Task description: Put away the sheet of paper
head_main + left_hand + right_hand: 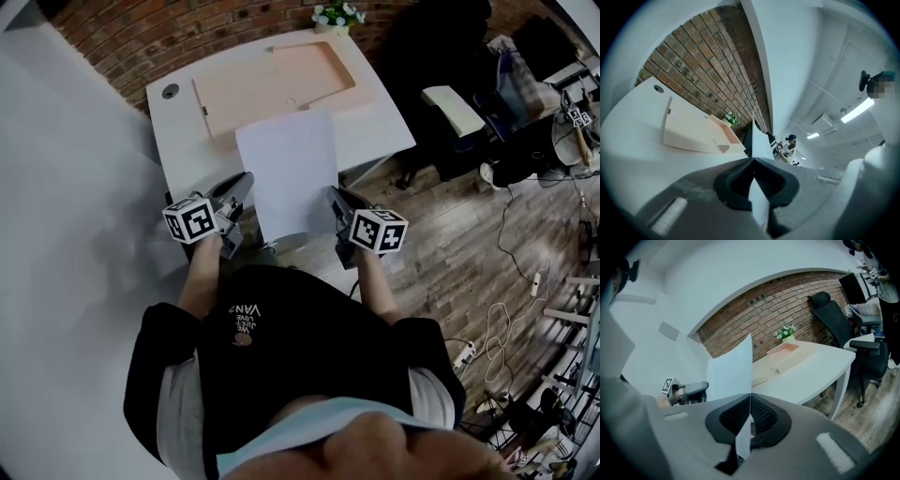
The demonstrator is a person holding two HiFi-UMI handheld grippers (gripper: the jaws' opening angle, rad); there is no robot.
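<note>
I hold a white sheet of paper (289,173) above the near edge of the white table (380,131), one long side in each gripper. The left gripper (246,180) is shut on the sheet's left edge, the right gripper (334,193) on its right edge. In the left gripper view the paper (759,138) runs edge-on out of the closed left gripper (753,161). The right gripper view shows the sheet (731,373) standing up from the closed right gripper (750,397), with the left gripper (689,392) beyond it. A flat, pale pink open folder-like tray (272,84) lies further back on the table.
A small potted plant (337,14) stands at the table's far edge by the brick wall, and a cable hole (170,91) sits at the far left corner. A black office chair (834,319) is to the right. Cables (497,337) lie on the wooden floor.
</note>
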